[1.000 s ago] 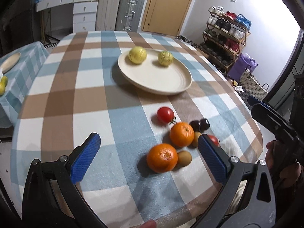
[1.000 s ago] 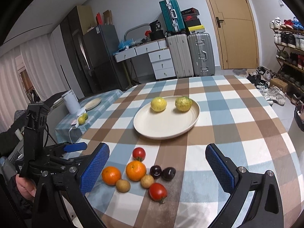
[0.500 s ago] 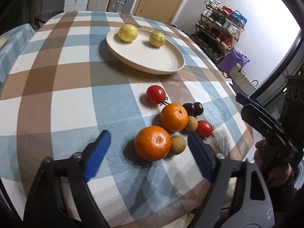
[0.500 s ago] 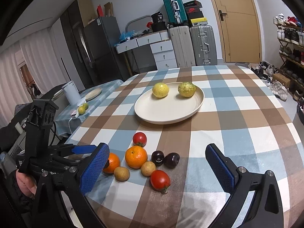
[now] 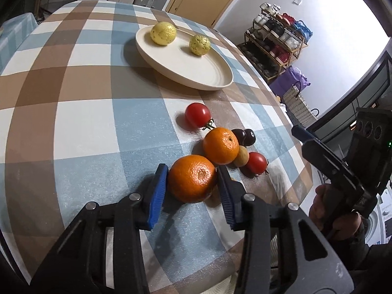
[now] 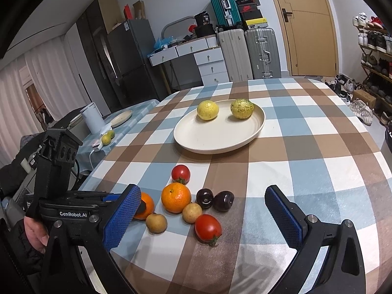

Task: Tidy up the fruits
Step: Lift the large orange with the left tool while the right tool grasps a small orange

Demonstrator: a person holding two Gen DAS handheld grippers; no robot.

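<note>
The left claw (image 5: 192,183) has just been closing, its ribbed blue pads (image 5: 158,193) pressing both sides of a dimpled round orange (image 5: 192,181) near the checked worktop's (image 5: 73,98) near edge. The right claw (image 6: 201,218) gapes released above smooth tomatoes (image 6: 207,227). Two knobbly yellow fruits (image 6: 207,109) sit on the round cream plate (image 6: 208,139).

Left gripper (image 5: 192,180) jaws just closing; right gripper (image 6: 199,216) jaws wide.

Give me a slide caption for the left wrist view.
Left gripper closing around the nearest orange, beside loose fruit below a plate holding two yellow fruits.
</note>
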